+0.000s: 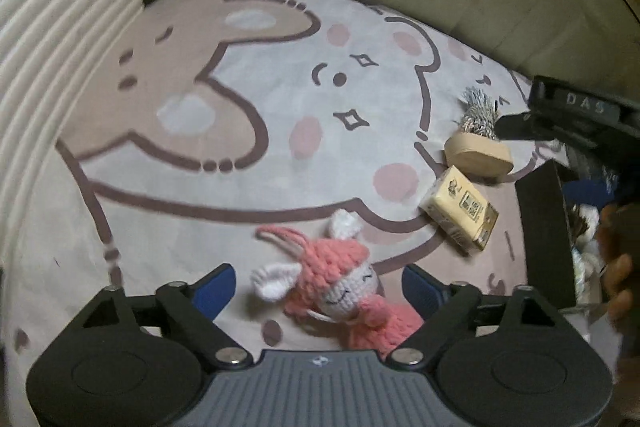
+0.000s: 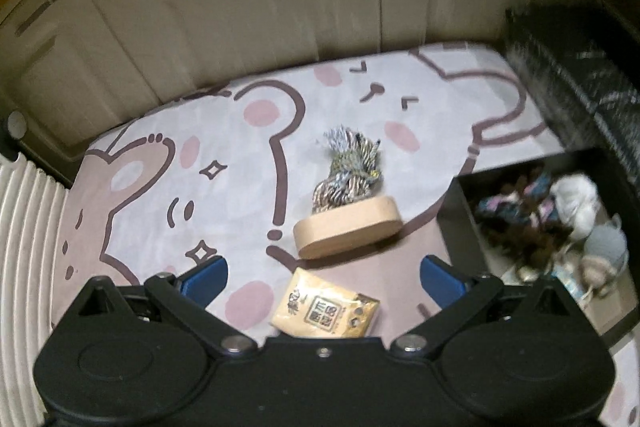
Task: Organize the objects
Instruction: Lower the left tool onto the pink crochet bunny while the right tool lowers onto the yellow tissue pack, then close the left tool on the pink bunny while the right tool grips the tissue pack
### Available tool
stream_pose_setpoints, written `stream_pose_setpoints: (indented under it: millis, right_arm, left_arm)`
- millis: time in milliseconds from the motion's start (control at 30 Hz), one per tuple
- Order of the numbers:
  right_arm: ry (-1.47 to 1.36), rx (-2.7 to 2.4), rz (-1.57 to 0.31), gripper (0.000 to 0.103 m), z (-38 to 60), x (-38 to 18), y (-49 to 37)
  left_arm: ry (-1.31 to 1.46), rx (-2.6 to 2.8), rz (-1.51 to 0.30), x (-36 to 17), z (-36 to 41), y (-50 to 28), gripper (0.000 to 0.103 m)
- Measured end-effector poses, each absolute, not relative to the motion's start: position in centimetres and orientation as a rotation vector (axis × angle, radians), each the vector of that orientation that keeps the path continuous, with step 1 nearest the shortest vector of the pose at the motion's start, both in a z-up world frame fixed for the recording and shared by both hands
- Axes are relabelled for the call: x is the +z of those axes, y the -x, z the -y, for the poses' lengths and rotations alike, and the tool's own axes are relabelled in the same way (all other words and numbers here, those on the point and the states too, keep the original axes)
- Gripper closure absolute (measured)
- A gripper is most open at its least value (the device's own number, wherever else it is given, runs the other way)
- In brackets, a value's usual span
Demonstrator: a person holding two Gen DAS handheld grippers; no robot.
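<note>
Four loose objects are seen on the cartoon-bear blanket [image 1: 248, 107], and the left gripper [image 1: 316, 289] is held low over the first of them. A pink and white crocheted doll [image 1: 340, 287] lies between its blue pads [image 1: 214, 291]; the jaws stand apart and no pad is seen pressing on the yarn. Just beyond the doll, a yellow printed packet [image 1: 460, 213] is found, then an oval wooden box [image 1: 478, 153], with a striped yarn tassel [image 1: 478, 115] touching its far side. Over on the right wrist view, the right gripper [image 2: 324, 281] is spread wide above the same packet [image 2: 326, 313], nothing gripped. At the blanket's right edge, a black storage box [image 2: 456, 223] is shown, already filled with soft toys [image 2: 576, 201]. A hand [image 1: 618, 279] is glimpsed at the left view's right border.
</note>
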State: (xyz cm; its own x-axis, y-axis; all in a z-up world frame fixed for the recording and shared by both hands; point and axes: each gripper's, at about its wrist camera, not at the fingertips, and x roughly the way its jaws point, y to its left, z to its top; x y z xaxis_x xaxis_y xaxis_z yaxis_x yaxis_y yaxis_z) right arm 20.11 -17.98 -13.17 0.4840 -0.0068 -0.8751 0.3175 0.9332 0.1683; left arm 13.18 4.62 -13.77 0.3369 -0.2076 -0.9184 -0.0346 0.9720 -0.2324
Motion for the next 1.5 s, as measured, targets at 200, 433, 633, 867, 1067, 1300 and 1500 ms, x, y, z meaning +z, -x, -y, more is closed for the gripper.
stream_pose_setpoints:
  millis: [200, 433, 633, 867, 1067, 1300, 1500]
  right_arm:
    - [-0.446, -0.235, -1.120, 0.000, 18.3, -15.5, -20.9]
    - [-0.452, -0.282, -1.186, 0.004, 18.3, -17.9, -21.8]
    - [-0.528, -0.323, -1.247, 0.009, 18.9, -20.0, -22.3]
    - [-0.563, -0.319, -1.290, 0.013, 18.4, -21.3, -22.6]
    - [-0.456, -0.294, -1.333, 0.022, 17.7, -21.8, -22.7]
    - [-0.317, -0.172, -1.359, 0.024, 17.1, -21.3, -22.7]
    - [-0.167, -0.086, -1.365, 0.025, 16.8, -20.9, -22.2]
  left_arm:
    - [0.382, -0.086, -1.265, -14.7, -4.7, -12.7, 0.029]
    - [0.506, -0.044, -1.329, -16.5, -4.6, -12.4, 0.037]
    - [0.652, 0.036, -1.328, -18.1, -5.3, -12.2, 0.040]
    - [0.749, 0.062, -1.356, -19.7, -5.1, -12.4, 0.042]
    - [0.747, 0.078, -1.348, -20.3, -4.9, -12.7, 0.048]
    - [0.685, 0.052, -1.340, -20.4, -4.7, -13.5, 0.061]
    - [0.550, -0.030, -1.336, -19.9, -3.9, -14.5, 0.063]
